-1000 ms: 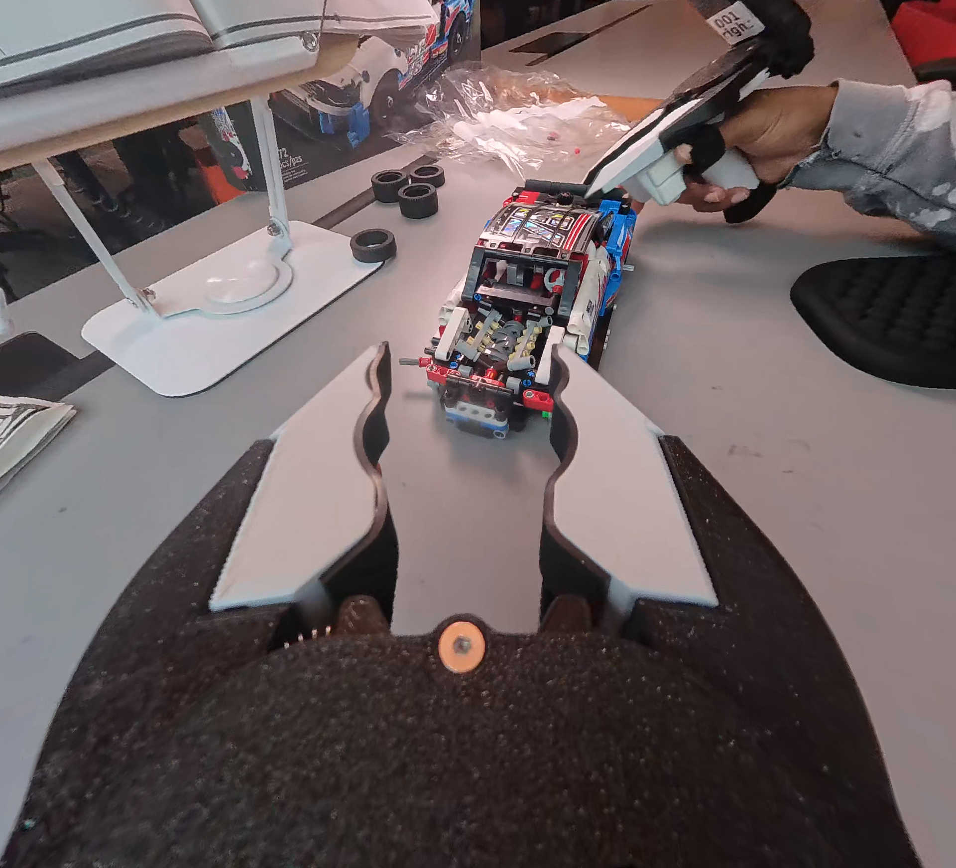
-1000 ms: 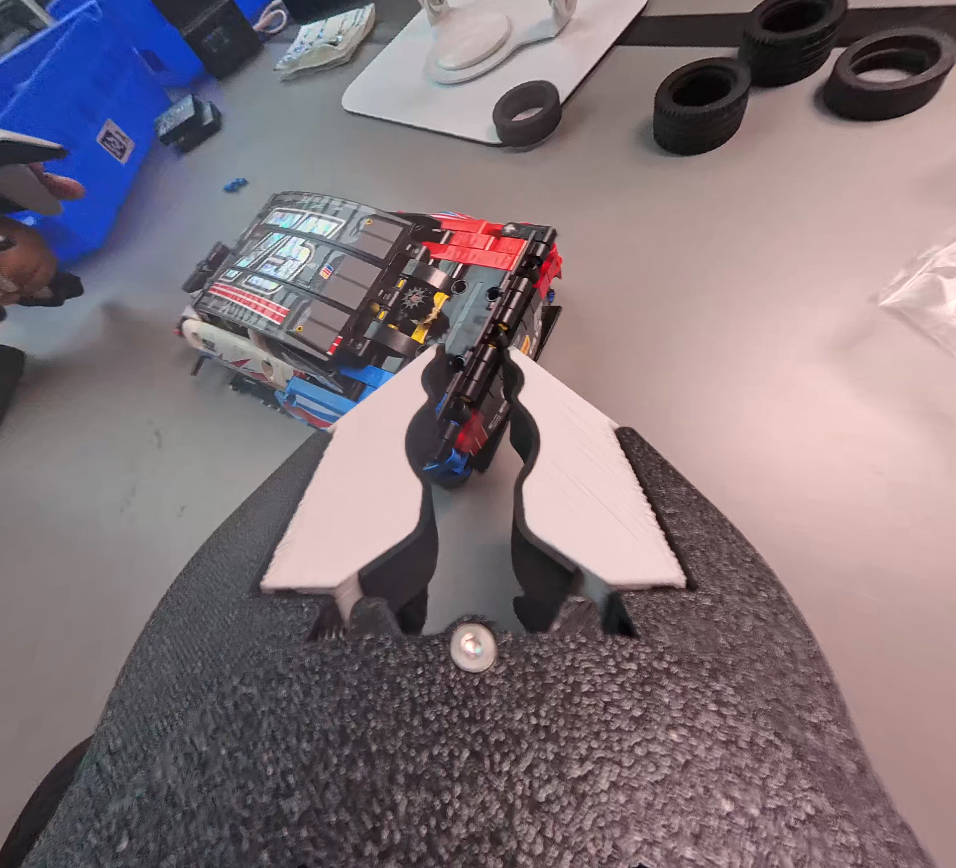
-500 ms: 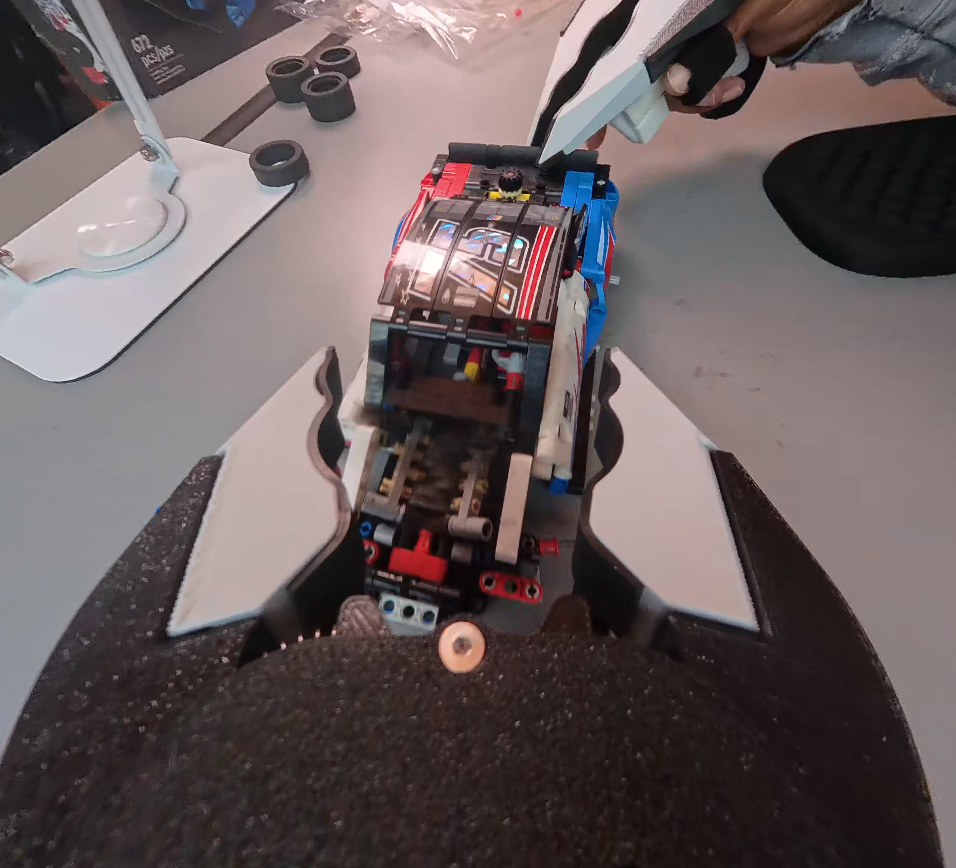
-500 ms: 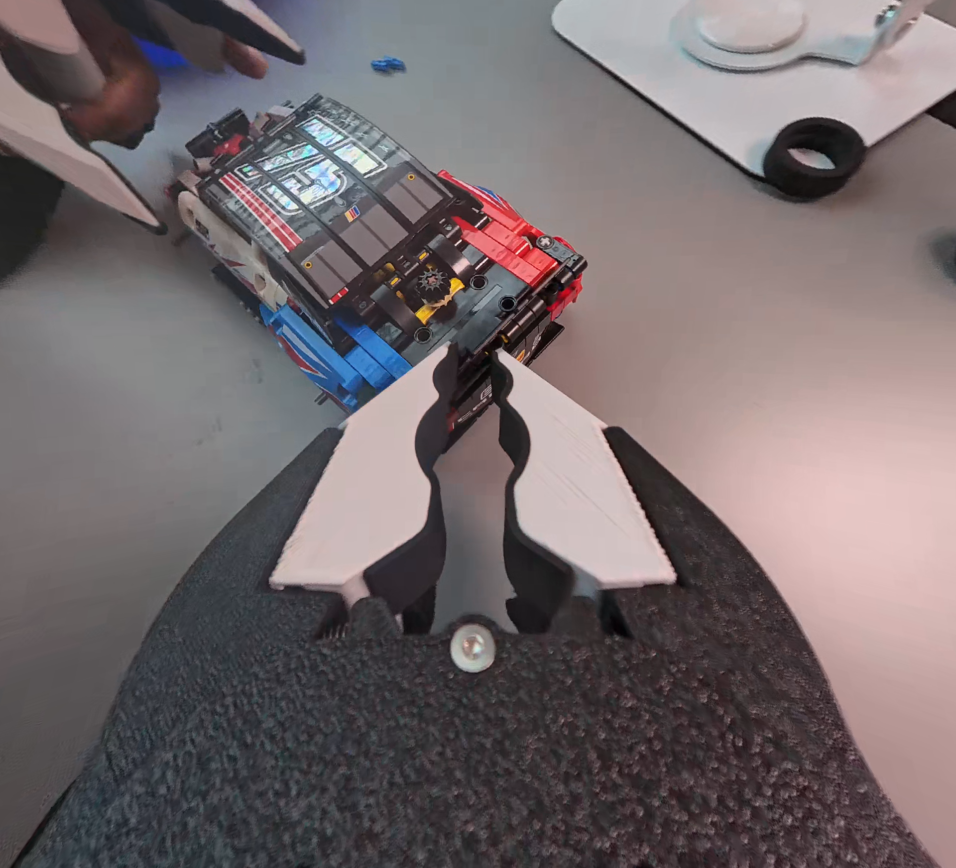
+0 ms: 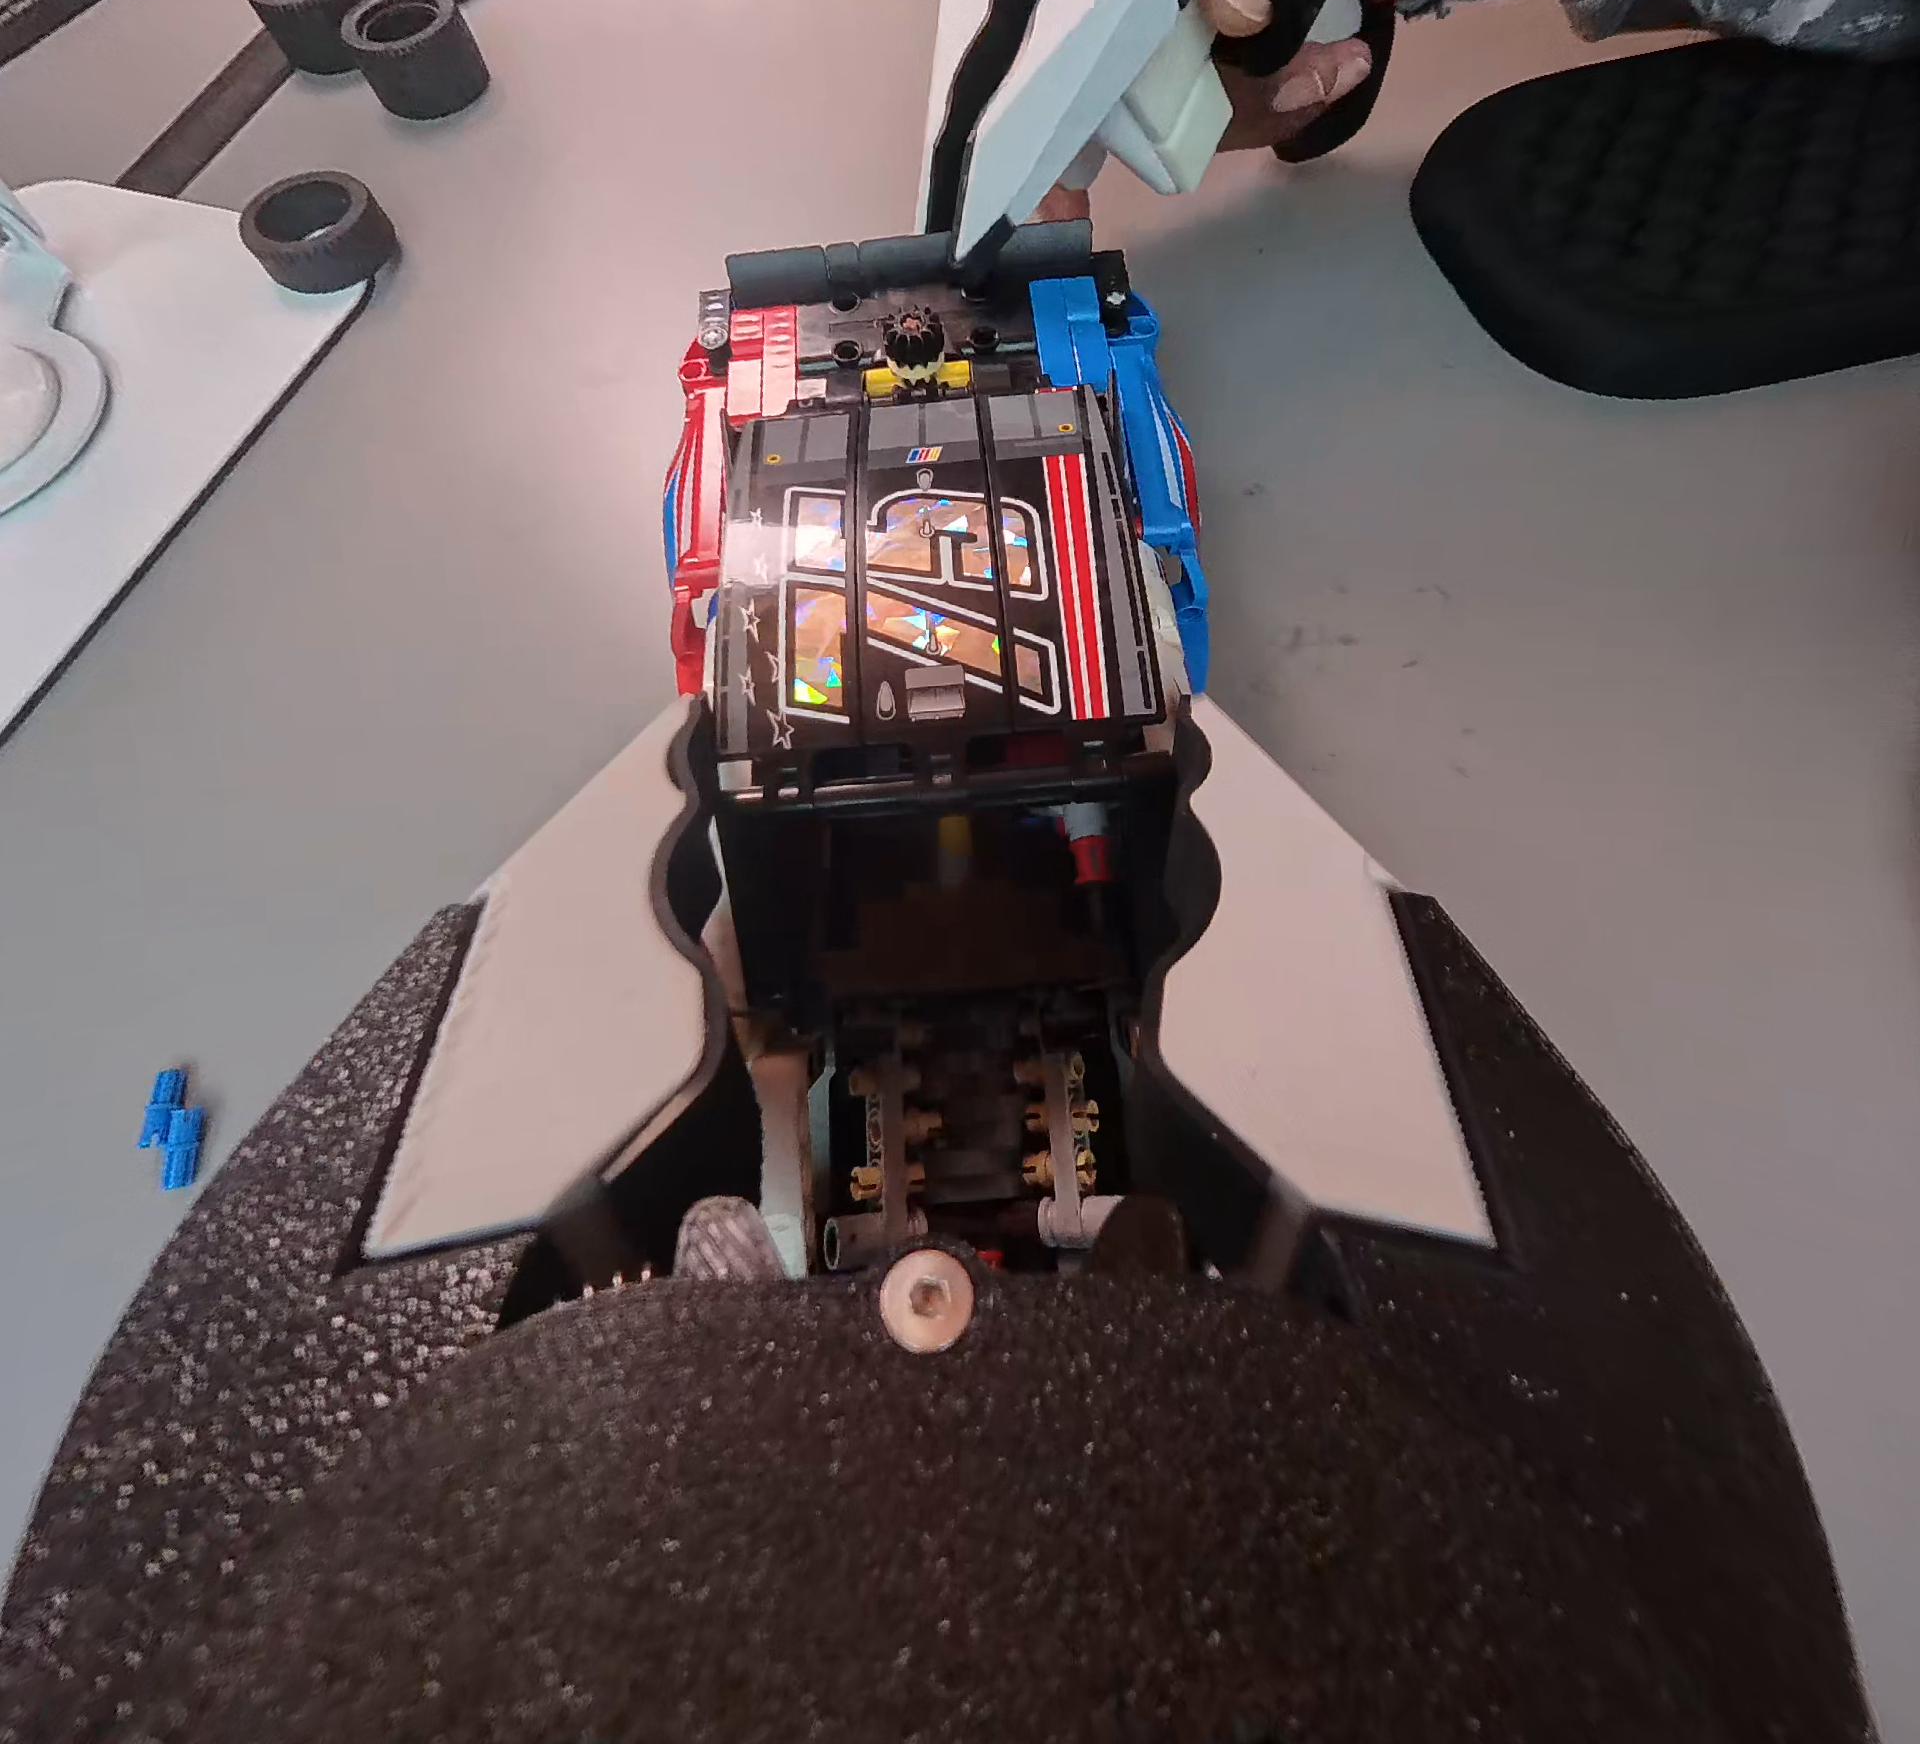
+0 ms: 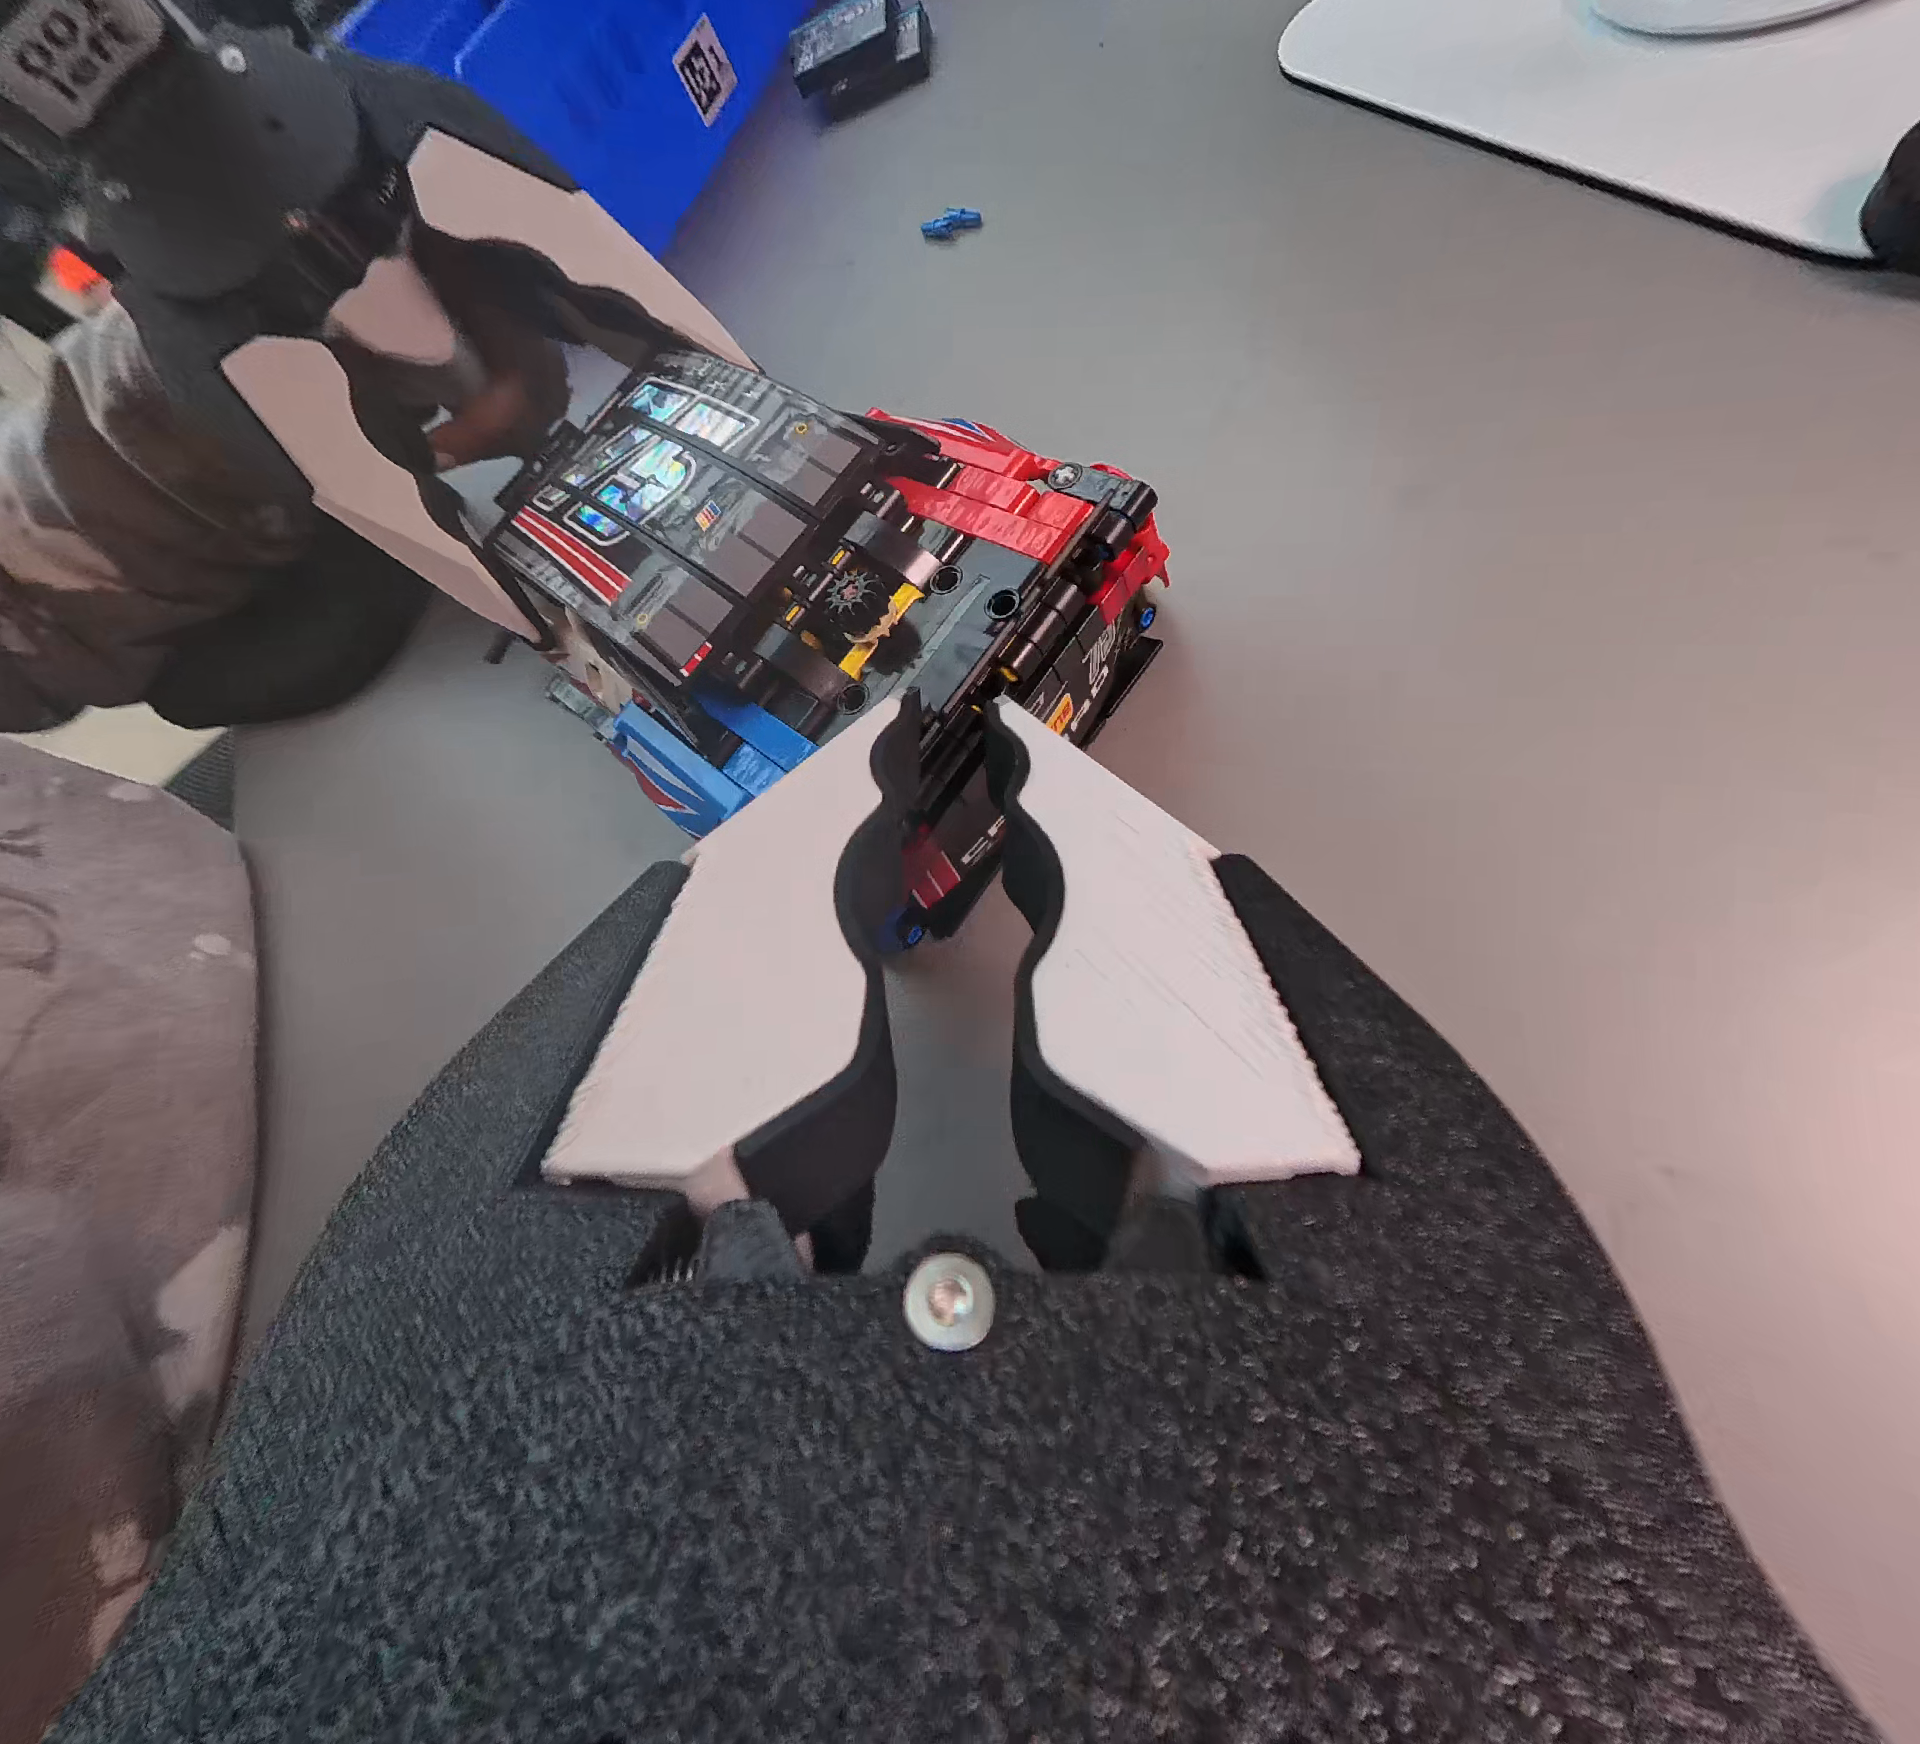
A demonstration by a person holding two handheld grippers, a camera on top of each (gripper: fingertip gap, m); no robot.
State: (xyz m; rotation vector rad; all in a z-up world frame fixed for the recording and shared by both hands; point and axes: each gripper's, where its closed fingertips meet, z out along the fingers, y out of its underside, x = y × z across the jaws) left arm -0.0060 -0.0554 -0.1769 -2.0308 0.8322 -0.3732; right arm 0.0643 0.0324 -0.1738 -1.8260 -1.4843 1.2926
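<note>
A brick-built toy car (image 5: 935,572) with a black roof, red and blue sides and no wheels lies on the grey table. My left gripper (image 5: 935,728) straddles its front half, with its fingers (image 5: 582,967) pressed against both cabin sides, shut on the car. It also shows in the right wrist view (image 6: 623,489) around the car's (image 6: 790,551) far end. My right gripper (image 6: 951,707) is shut on the black bar at the car's rear edge. It also shows in the left wrist view (image 5: 977,240), coming down from above with a hand behind it.
Three loose black tyres (image 5: 405,32) lie at the far left and one more (image 5: 317,229) lies on a white stand base (image 5: 156,406). A small blue piece (image 5: 171,1128) lies left of my left gripper. A black pad (image 5: 1714,240) lies at the right. A blue bin (image 6: 623,11) stands beyond the table.
My left gripper opened wide, moved forward over the car's front and closed in on the cabin sides. My right gripper kept its hold on the rear bar.
</note>
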